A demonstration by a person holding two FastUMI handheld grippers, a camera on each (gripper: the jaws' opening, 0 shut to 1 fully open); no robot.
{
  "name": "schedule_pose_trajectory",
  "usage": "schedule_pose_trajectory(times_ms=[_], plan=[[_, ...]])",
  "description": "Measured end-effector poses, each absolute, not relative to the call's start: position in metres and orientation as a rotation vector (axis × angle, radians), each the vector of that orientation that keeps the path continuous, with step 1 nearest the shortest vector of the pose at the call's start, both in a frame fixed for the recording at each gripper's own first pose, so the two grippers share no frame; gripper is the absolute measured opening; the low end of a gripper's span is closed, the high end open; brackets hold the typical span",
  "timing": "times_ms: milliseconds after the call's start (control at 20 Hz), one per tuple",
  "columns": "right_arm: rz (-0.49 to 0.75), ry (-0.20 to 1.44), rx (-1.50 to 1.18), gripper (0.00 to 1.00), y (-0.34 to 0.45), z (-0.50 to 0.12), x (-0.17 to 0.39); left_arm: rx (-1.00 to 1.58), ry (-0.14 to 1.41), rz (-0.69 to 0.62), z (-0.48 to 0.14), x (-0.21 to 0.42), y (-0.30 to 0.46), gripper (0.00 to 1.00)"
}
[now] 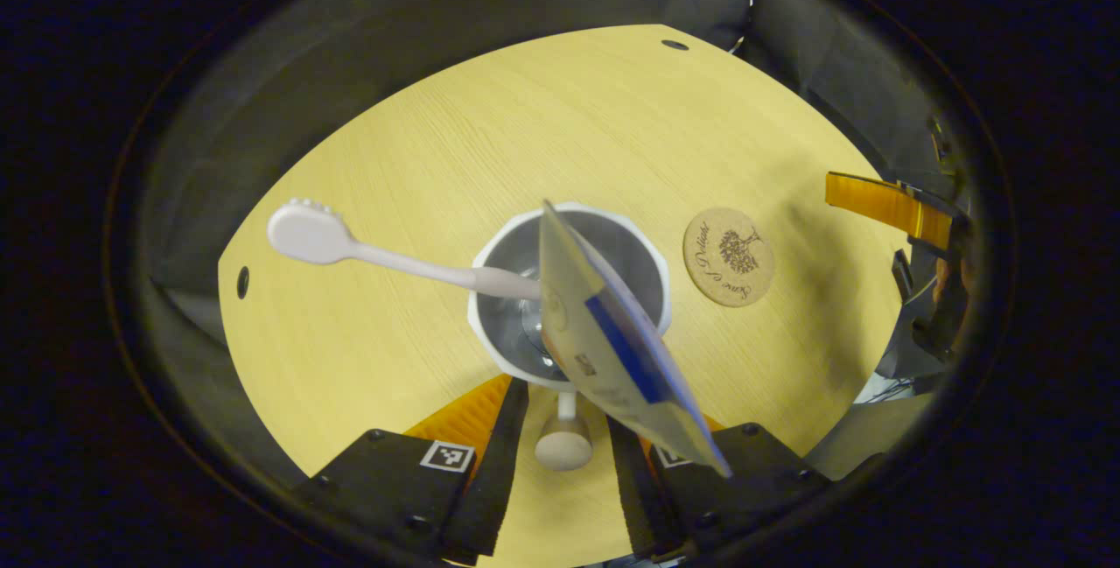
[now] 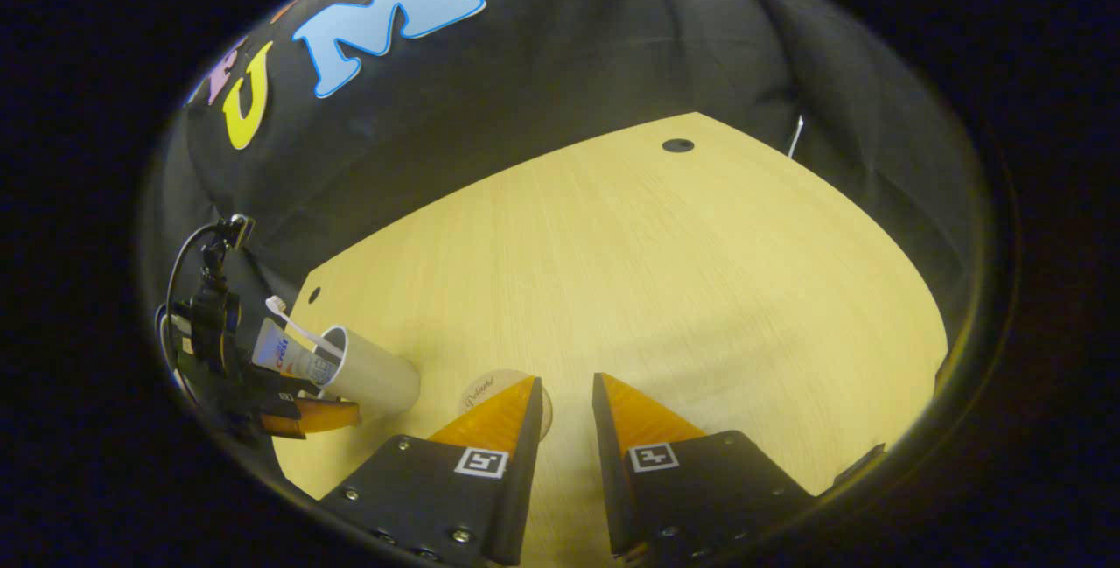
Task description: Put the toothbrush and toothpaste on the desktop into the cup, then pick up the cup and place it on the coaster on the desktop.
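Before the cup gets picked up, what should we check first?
1. Toothbrush in the cup: ok, its head sticks out over the rim.
2. Toothpaste in the cup: ok, it leans out towards the camera.
3. Coaster free: ok, nothing lies on it; it sits beside the cup, apart.
4. Left tool ready: ok, fingers apart right by the cup, not yet pressing on it.
5. Right tool out of the way: cannot tell, it is open and one finger covers the coaster's edge in the right gripper view.
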State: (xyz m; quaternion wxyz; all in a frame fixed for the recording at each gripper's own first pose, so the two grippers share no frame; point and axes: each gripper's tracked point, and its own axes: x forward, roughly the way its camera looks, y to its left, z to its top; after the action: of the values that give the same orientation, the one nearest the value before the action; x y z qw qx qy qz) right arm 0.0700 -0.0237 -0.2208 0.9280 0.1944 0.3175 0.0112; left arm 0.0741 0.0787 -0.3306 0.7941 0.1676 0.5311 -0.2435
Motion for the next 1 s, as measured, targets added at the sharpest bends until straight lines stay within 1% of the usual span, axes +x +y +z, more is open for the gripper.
schedule_pose_trajectory(times_ms=[50,150,400,1000], plan=[[0.019,0.656,0.397,0.36,-0.026,-0.223,0.069,0.349,1.154,-0.532,-0.334,0.072,0.075,0.58],[0.014,0.664,0.397,0.36,-0.031,-0.228,0.066,0.342,1.157,-0.522,-0.338,0.074,0.073,0.36],[-0.004,0.673,0.419,0.36,-0.038,-0.228,0.062,0.362,1.125,-0.539,-0.333,0.075,0.067,0.31],[-0.028,0.665,0.457,0.36,-0.055,-0.227,0.052,0.446,1.056,-0.681,-0.301,0.073,0.015,0.31]])
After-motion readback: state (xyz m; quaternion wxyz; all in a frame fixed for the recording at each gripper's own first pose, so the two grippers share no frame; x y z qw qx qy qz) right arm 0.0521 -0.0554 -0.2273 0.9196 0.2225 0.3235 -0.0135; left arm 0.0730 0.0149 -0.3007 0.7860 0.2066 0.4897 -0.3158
